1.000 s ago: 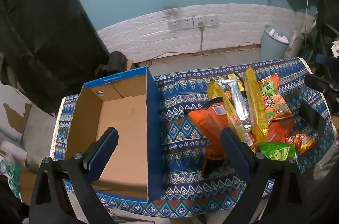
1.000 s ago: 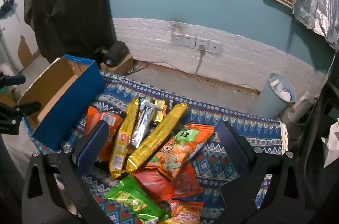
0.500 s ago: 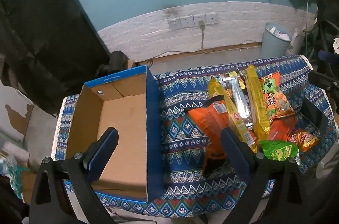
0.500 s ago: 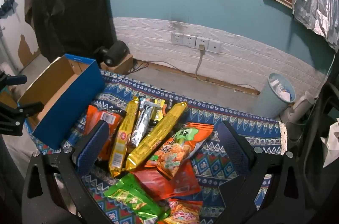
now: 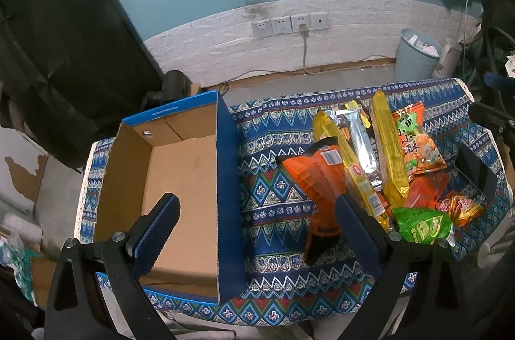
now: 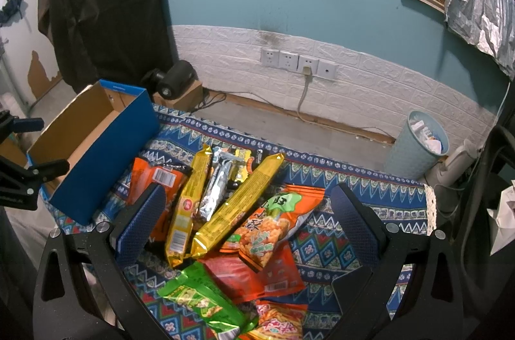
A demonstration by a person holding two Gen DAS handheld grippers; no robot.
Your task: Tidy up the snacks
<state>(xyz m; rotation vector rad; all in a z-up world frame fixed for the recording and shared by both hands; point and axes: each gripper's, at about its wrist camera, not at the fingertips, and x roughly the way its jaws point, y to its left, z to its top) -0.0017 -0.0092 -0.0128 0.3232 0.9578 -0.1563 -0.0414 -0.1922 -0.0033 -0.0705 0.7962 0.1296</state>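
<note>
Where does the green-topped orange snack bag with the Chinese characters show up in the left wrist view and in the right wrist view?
Left wrist view: the green-topped orange bag lies right of centre, at the far right of the snack pile.
Right wrist view: the same bag lies at centre, low, between the open gripper fingers.
Shared landmark: the blue cardboard box, left of the snacks in both.

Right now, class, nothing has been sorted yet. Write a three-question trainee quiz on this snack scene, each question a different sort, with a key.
1. True or false: the blue box already holds snacks.
2. The silver packet lies between two long packets of which colour? A red, B yellow, C green.
3. Fill in: the left claw and the right claw are both ____.

Key: 1 false; 2 B; 3 open.
</note>
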